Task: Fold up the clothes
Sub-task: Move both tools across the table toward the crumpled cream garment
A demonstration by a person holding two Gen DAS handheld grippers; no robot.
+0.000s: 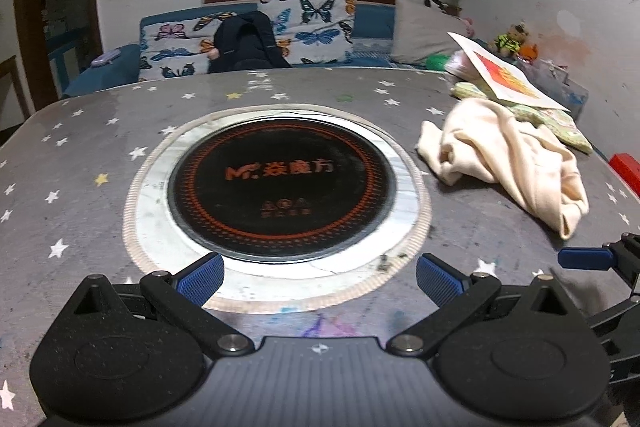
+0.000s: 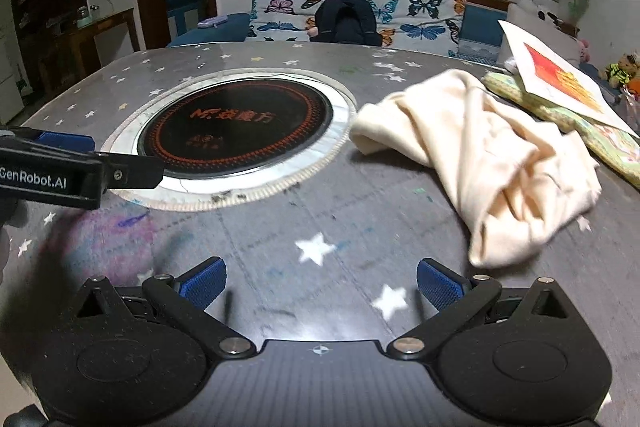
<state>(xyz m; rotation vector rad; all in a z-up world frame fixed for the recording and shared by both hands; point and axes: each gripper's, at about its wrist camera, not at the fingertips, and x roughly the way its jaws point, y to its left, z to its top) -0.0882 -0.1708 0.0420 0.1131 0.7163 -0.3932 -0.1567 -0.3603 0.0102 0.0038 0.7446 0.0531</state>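
I have both grippers low over the desk [image 1: 100, 131], a grey top dotted with white stars. My left gripper [image 1: 320, 279] sits at the bottom of its own view with its blue-padded fingers [image 1: 202, 277] spread wide and nothing between them; just beyond them lies the round black hotplate [image 1: 280, 187] set into the middle of the desk, ringed in red with a pale rim around it. My right gripper [image 2: 322, 283] is likewise at the bottom of its view, fingers [image 2: 438, 285] wide apart and empty, hanging over bare desk [image 2: 280, 227] with two white stars between the pads.

The cloth [image 2: 492, 163], a cream-coloured garment, lies crumpled in a heap on the desk. In the right wrist view it fills the middle right of the frame, ahead and to the right of the fingers and not touching them; in the left wrist view the same cloth [image 1: 508, 155] sits at the right, beside the hotplate. Behind it at the upper right is a green patterned item [image 2: 580, 127] with a white card [image 2: 560, 79] bearing a red and orange print resting tilted on top.

Across the desk, in the upper middle of the frame, a butterfly-print sofa [image 2: 416, 15] holds a black backpack [image 2: 346, 23]. The left gripper also shows at the left edge of the right wrist view, and the right one at the right edge of the left wrist view.
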